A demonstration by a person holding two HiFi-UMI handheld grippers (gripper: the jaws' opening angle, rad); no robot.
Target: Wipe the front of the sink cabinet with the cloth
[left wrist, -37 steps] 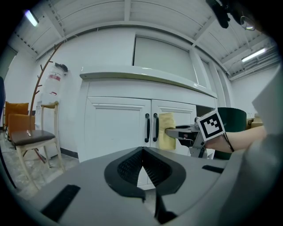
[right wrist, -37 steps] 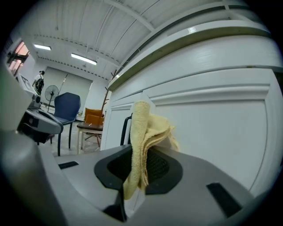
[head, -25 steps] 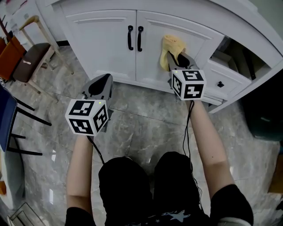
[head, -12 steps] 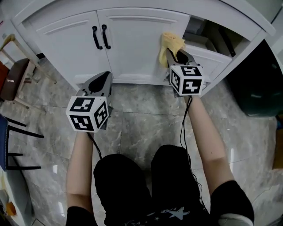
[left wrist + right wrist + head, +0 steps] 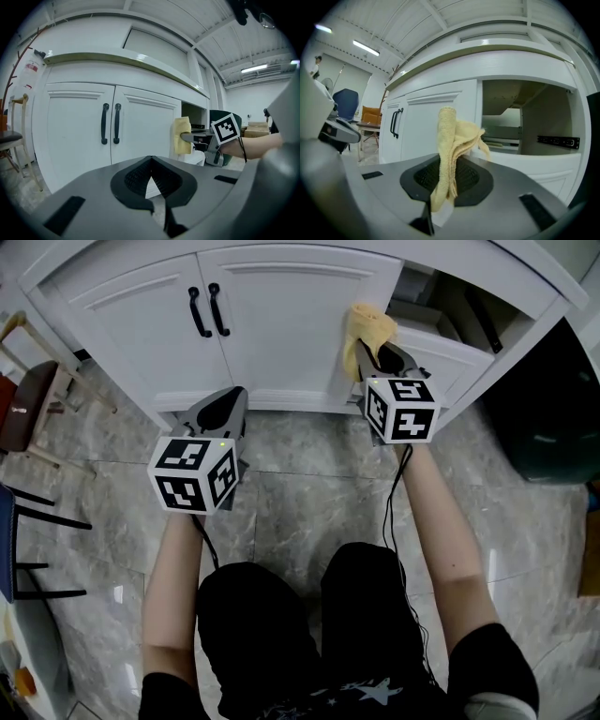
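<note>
Pinching one cloth (image 5: 449, 150), right tongs (image 5: 444, 190) face two doors (image 5: 281, 334).

No legible words, numbers or brand names found. The cube (image 5: 192, 474) on the left gripper (image 5: 225, 401) and the cube (image 5: 401, 409) on the right gripper (image 5: 379, 354) carry only black-and-white square patterns. Upper left of the left gripper view, the red label on a bottle (image 5: 31, 64) is too small to read. At bottom centre of the head view, the print on a shirt (image 5: 309, 705) is unreadable.

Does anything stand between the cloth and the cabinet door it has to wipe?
Nothing visible does. The right gripper holds the cloth up at the right door's right edge, beside the open compartment, with no object between them. The door handles lie further left.
</note>
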